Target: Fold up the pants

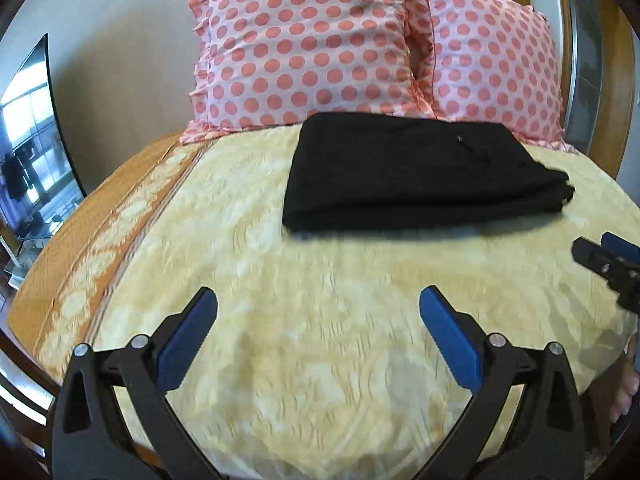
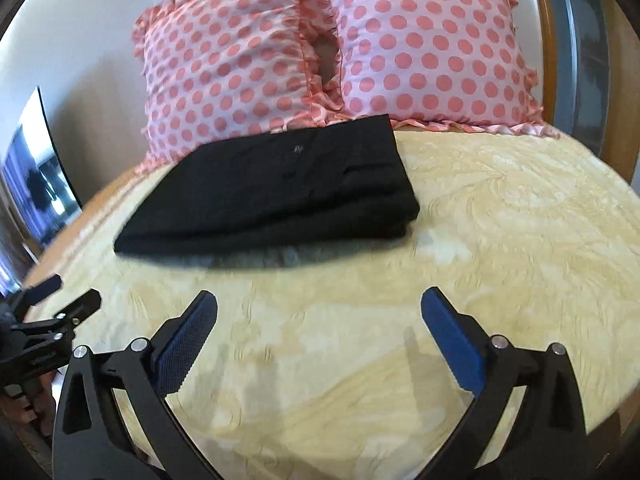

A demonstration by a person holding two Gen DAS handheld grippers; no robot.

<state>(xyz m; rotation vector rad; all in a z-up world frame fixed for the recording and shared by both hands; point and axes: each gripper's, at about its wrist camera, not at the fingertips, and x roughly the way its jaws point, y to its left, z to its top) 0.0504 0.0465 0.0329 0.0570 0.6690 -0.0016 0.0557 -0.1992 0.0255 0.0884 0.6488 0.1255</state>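
Left wrist view: folded black pants (image 1: 416, 176) lie far on yellow bedspread (image 1: 320, 340), near polka-dot pillows (image 1: 304, 48); left gripper (image 1: 318, 300) and right gripper (image 2: 319, 300) both spread wide, empty.

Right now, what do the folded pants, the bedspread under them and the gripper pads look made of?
Pants: matte black woven cloth, probably cotton blend; no sheen, soft stacked folds.
Bedspread: pale yellow textured fabric with a raised swirl pattern, likely quilted or jacquard.
Left gripper pads: blue, ridged and dimpled, probably rubber or soft plastic.
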